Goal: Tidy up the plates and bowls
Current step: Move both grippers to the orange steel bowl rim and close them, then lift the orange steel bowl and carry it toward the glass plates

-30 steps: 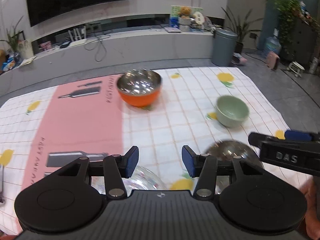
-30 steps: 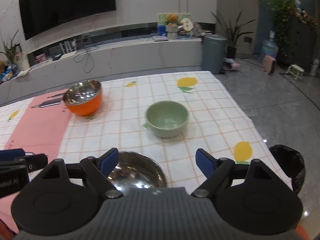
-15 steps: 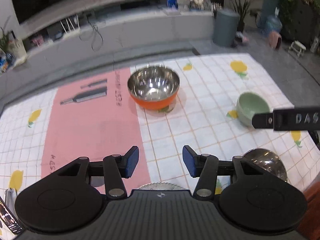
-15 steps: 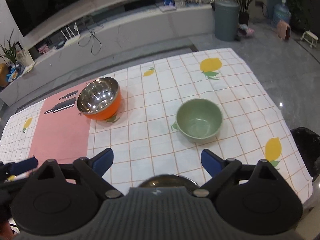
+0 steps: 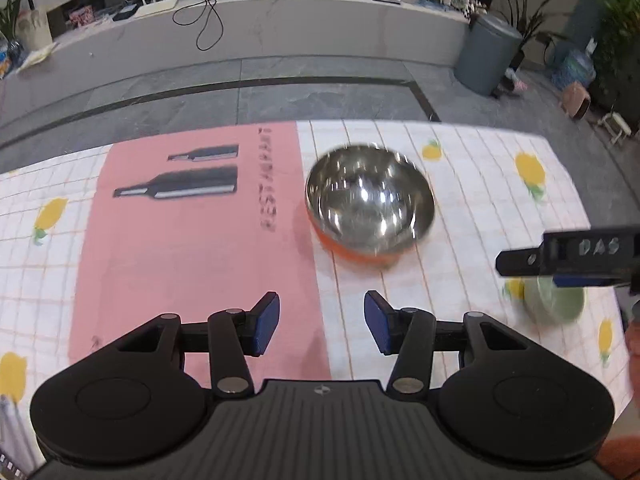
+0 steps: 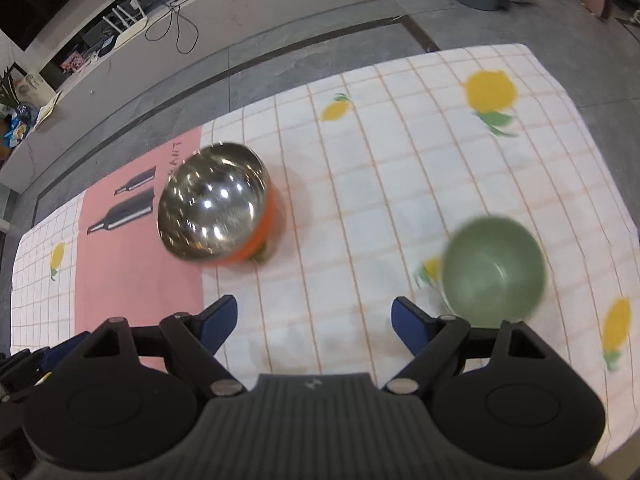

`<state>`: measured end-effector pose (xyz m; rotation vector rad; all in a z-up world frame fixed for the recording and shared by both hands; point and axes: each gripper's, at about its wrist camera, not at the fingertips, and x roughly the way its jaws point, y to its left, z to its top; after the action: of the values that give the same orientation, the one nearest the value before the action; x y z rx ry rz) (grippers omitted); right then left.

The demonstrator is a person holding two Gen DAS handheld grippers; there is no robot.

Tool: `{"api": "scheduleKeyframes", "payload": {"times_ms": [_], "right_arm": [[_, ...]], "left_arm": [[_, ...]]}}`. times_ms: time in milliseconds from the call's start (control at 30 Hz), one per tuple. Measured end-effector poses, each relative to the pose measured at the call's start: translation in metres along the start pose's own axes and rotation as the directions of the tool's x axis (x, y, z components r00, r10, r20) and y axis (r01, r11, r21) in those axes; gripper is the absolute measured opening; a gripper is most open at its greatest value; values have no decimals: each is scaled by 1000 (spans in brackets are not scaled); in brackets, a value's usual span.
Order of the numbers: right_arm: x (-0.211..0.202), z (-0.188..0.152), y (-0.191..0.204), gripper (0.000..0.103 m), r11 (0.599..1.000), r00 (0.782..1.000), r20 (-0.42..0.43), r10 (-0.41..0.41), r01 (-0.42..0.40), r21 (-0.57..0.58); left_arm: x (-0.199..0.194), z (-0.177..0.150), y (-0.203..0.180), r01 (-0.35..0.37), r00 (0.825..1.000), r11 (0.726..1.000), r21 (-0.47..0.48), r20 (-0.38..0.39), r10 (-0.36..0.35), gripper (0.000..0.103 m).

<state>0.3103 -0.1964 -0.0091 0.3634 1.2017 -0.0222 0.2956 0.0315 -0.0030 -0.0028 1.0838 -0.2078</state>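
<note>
An orange bowl with a shiny steel inside (image 5: 370, 204) (image 6: 212, 218) stands on the checked tablecloth (image 5: 460, 184) beside its pink panel. A pale green bowl (image 6: 494, 270) (image 5: 554, 304) sits to its right, nearer the table's right edge. My left gripper (image 5: 320, 312) hovers open over the cloth just short of the orange bowl, nothing between its fingers. My right gripper (image 6: 314, 316) is wide above the cloth between the two bowls, its jaws closing on nothing; the green bowl lies just beyond its right finger (image 6: 412, 324). Motion blurs both bowls.
The far table edge drops to a grey floor, with a long low ledge (image 5: 240, 28) behind it. A grey bin (image 5: 488, 54) stands at the back right. The right gripper's finger (image 5: 560, 254) crosses the left wrist view above the green bowl. An orange sleeve (image 5: 632, 344) shows at the right edge.
Both grippers have swept forward across the table and tipped downward. The plain steel bowl and the glass dish near the front have dropped out of view. The orange and green bowls now look closer.
</note>
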Motion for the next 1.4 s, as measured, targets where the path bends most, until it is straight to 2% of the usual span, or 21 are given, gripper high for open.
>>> {"api": "scheduleKeyframes", "payload": {"times_ms": [67,167,267,333,367,400,600,767,800,867,933,1033,1133,1400], "right_arm": [[9,14,9,82,999,999,11,-33,33,-30],[24,28,23,73,994,997,47,-65,69,-89],[45,43,28,72,996,999,8,-50,50,-79],[59,52,29,64,999,999,-46,-5,3,-44],[67,55,29,57,1000,998,-61,-1,-1,-23],[73,58,29,55,1000,998,-70,-5,5,-5],[101,70,32,52,1000,995,-101,-3,3,8],[112,70,33,49,1000,992,-130,1,0,12],[114,70,34,46,1000,991,-134,5,-4,9],[117,71,34,30,1000,991,-132,4,-1,16],[118,71,34,26,1000,989,-145,20,-18,19],[118,71,35,19,999,989,-145,27,-24,23],[117,69,39,11,999,989,-144,33,-32,9],[108,61,42,9,1000,987,-160,15,-13,13]], "left_arm": [[12,13,8,18,1000,999,-44,-9,-19,58],[33,30,17,17,999,994,-107,-26,-20,58],[58,39,24,7,996,988,-154,-85,-20,58],[73,43,28,5,994,983,-186,-110,-26,58],[79,45,30,6,992,979,-203,-119,-31,58],[85,46,32,9,992,975,-220,-122,-36,58],[108,52,31,34,988,965,-262,-134,-71,58],[122,50,33,44,983,950,-308,-157,-96,40],[123,50,34,45,983,947,-318,-155,-99,38],[125,50,35,50,982,942,-333,-155,-107,32],[124,51,35,56,981,939,-338,-156,-115,28],[121,52,31,66,982,944,-324,-147,-119,17],[120,52,25,43,983,950,-309,-157,-95,15],[106,47,17,-6,984,958,-288,-171,-46,13]]}}
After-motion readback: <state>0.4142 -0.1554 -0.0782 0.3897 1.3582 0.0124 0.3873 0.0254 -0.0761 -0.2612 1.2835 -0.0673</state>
